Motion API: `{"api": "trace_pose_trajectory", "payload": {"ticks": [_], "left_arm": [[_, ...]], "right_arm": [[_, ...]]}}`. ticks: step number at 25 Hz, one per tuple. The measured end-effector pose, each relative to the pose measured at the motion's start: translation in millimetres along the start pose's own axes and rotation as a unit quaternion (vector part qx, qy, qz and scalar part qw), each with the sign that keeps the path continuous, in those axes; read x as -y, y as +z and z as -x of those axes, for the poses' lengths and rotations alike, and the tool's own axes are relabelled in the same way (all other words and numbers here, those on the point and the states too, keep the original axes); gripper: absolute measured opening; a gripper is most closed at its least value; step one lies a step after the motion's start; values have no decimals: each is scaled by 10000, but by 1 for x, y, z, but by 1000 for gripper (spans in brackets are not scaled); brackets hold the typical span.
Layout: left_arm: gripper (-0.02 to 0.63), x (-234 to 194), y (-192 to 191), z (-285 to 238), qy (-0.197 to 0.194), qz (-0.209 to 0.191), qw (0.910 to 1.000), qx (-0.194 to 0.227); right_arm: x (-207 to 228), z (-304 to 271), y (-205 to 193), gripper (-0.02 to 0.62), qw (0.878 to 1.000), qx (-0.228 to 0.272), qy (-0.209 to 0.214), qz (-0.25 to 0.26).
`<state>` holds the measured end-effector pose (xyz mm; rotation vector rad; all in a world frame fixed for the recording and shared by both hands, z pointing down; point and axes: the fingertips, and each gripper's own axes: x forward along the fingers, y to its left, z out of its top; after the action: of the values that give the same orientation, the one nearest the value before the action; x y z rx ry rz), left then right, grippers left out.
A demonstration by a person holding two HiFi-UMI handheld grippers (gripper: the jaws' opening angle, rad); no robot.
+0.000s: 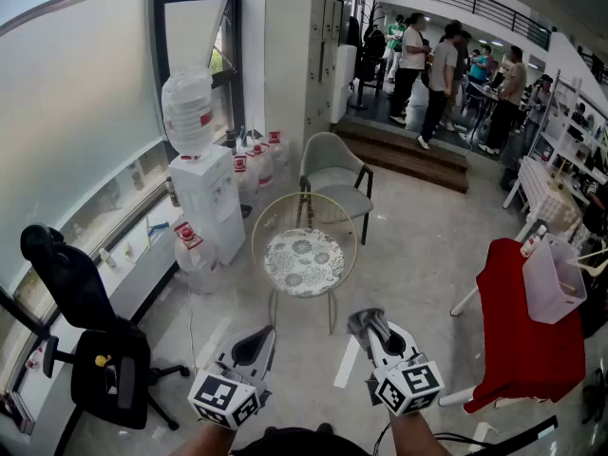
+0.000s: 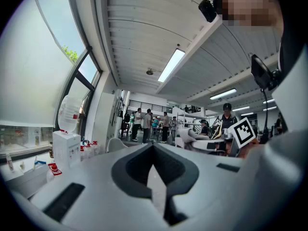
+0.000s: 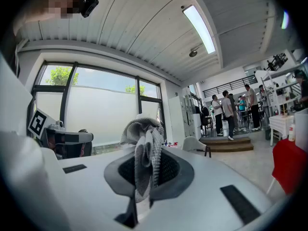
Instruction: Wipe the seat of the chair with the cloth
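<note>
Currently cloth (image 3: 144,148) clamped inside right tongs (image 1: 370,329).

Water dispenser (image 1: 204,198) with a big jug (image 1: 187,110) on top stands by the window, spare bottles (image 1: 258,160) just behind it. Black office chair (image 1: 100,354) off left. On the right, a red-draped table (image 1: 522,331) with a clear bin (image 1: 551,283) on it. Bunch of people (image 1: 446,65) standing past the steps (image 1: 408,155).

the round wire chair (image 1: 304,262) has a gold frame and a white seat with grey rosettes. the knitted cloth (image 3: 144,153) is grey.
</note>
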<state>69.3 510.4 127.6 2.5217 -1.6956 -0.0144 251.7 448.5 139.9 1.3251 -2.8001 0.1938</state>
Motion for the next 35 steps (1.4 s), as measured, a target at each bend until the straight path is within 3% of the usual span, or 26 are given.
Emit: {"api": "trace_pose_trajectory", "payload": {"ticks": [18,35], "left_arm": [[6,-13,2,15,-87,-3,9999,50],[6,-61,-3,48,-314,44,9994,130]], "right_arm": [[-21,-4,4,21,9997,184,51,-157],[-81,-25,-11,21,9998,80,-50,-165]]}}
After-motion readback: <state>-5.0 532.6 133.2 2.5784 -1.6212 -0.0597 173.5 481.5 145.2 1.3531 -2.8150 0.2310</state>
